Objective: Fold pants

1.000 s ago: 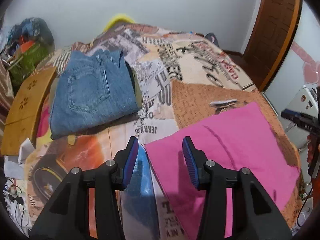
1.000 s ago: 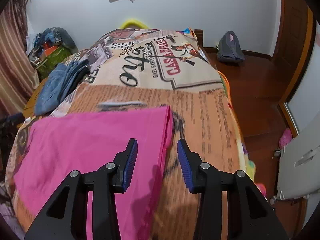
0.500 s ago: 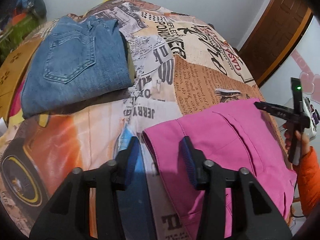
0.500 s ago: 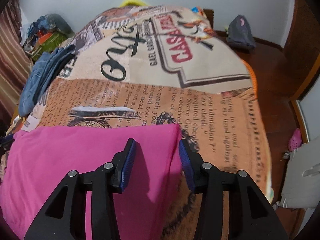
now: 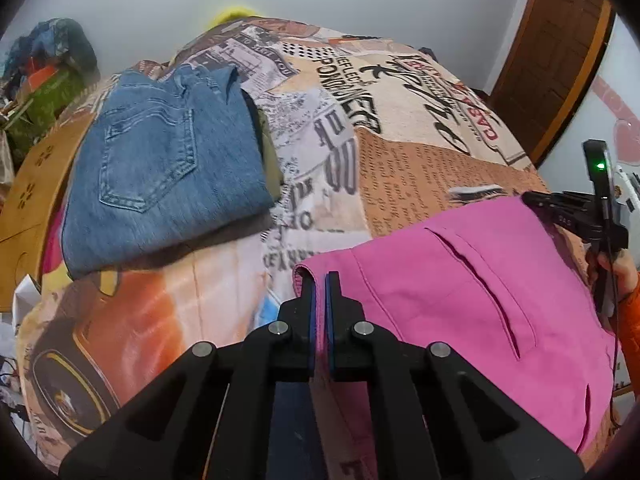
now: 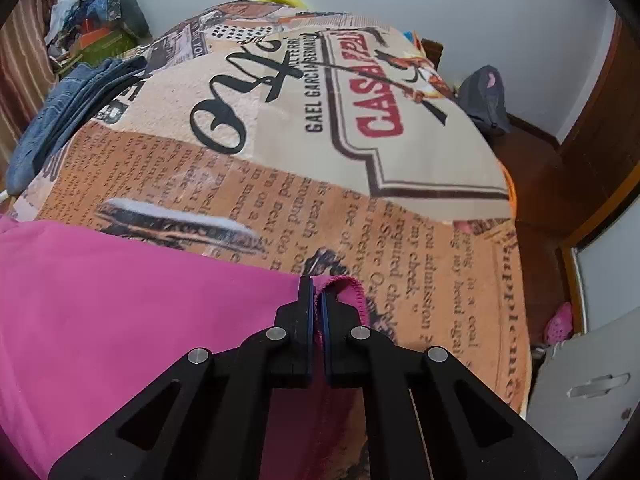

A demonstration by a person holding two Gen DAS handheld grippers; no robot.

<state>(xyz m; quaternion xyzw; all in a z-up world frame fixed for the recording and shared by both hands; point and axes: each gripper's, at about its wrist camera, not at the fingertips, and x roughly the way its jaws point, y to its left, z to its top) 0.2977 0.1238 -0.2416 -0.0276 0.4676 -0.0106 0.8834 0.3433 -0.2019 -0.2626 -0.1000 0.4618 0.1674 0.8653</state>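
Pink pants lie flat on the printed bedspread, at the near side of the bed. My left gripper is shut on their near left corner. My right gripper is shut on their far right corner, where the pink hem curls up beside the fingers. The pants also fill the lower left of the right wrist view. The right gripper shows at the right edge of the left wrist view, held by a hand in an orange sleeve.
Folded blue jeans lie on the bed's far left, over another dark garment. A wooden board stands left of the bed. A clothes pile sits by the wall. A grey backpack lies on the floor near the wooden door.
Both grippers moved down onto the pink pants and closed, the left on the near left corner, the right on the far right corner. Both were open before.
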